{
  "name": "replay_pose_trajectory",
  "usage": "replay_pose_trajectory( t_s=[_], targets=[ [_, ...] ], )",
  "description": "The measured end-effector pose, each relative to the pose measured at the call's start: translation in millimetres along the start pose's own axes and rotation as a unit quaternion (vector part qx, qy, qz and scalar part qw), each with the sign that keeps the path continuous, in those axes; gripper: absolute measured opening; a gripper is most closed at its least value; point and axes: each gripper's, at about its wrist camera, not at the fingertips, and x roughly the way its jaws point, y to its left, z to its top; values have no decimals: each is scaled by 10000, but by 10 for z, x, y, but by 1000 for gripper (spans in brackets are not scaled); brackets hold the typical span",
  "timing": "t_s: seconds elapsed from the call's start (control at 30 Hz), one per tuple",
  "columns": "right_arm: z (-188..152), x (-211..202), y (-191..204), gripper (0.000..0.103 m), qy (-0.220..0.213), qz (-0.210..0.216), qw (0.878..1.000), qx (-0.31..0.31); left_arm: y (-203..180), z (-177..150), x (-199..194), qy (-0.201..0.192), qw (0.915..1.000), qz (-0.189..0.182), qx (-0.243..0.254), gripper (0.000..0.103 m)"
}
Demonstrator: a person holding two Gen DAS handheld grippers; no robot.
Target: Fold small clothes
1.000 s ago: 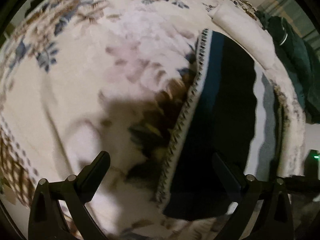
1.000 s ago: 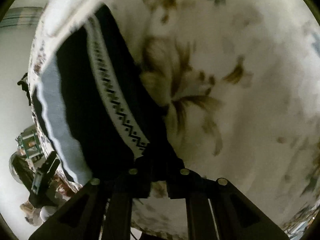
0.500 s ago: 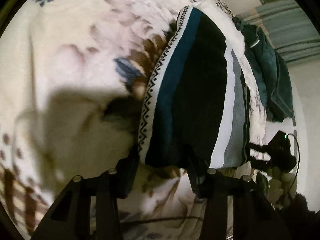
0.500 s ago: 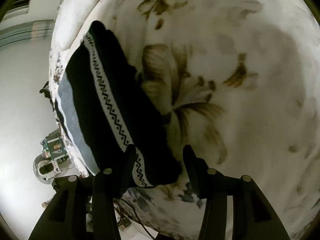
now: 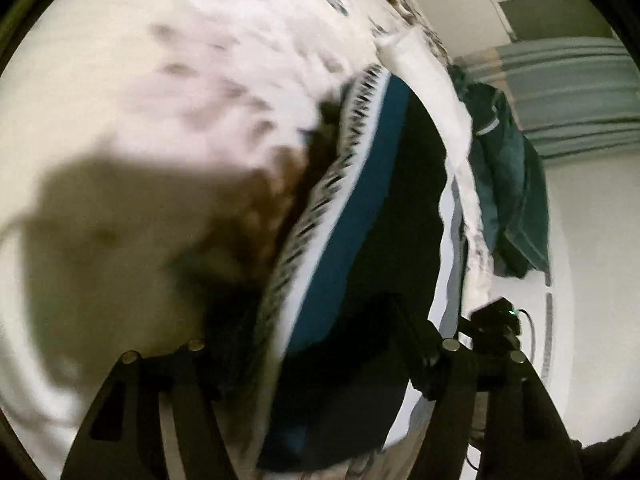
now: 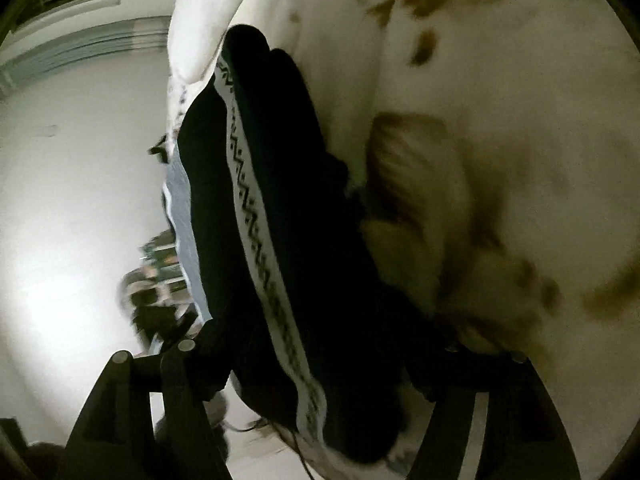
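Note:
A folded dark garment [image 5: 384, 216] with a white zigzag band, a blue stripe and grey-white stripes lies on a cream floral blanket [image 5: 160, 128] near its edge. In the left wrist view my left gripper [image 5: 308, 344] is open, its fingers either side of the garment's near end. The garment also shows in the right wrist view [image 6: 272, 208]. My right gripper [image 6: 316, 360] is open, its fingers straddling the garment's near corner. Both views are blurred.
A dark green garment [image 5: 516, 184] hangs over the bed's far edge. A black device with a green light [image 5: 496, 320] stands beyond the edge. A white pillow [image 6: 204, 16] lies behind the folded garment. The pale floor [image 6: 72, 208] lies beside the bed.
A second ago my right gripper was shut on the garment's corner; it has since opened. Both grippers now straddle the garment's near end, closer in. The left jaws are wider than half a second ago.

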Motion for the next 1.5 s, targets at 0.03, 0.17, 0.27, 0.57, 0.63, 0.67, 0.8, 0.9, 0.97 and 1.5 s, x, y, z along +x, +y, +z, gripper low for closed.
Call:
replay_pose_trajectory(
  t_s=[0.03,0.17,0.27,0.57,0.63,0.67,0.8,0.9,0.97,1.5],
  targets=[
    [58,64,20,74,93,167,9998,-84,-38,61,92,67,9999,-59,98,66],
    [205,359,150,74,540,576,9963,-327,-104,241,297,185,9988,-418,180,77],
    [306,592,278,74,702,645,9946,-403,-118,335,357,231,9976,-642,117,77],
    [183,334,583,29,-68,471,9982,-355,-668,522,148,-23,9965,-614,571,23],
    [199,246,758,28,-213,411,9981,-407,-829,661,135,-23,9963,-589,623,23],
    [228,196,856,28,-291,408,9978,-445,-929,761,116,-27,9958,-601,684,23],
    [460,-5,1262,28,-587,336,9960,-590,-1227,1177,96,5,9939,-579,933,23],
    [822,-171,1643,28,-888,229,9930,-740,-1517,1622,140,-24,9917,-596,1136,23],
    [1061,-244,1827,28,-1064,196,9909,-797,-1690,1971,202,-79,9899,-633,1267,23],
    [3362,-207,1983,29,-1650,-434,9837,-576,-1881,3841,1772,475,9852,-252,1630,30]
  ],
)
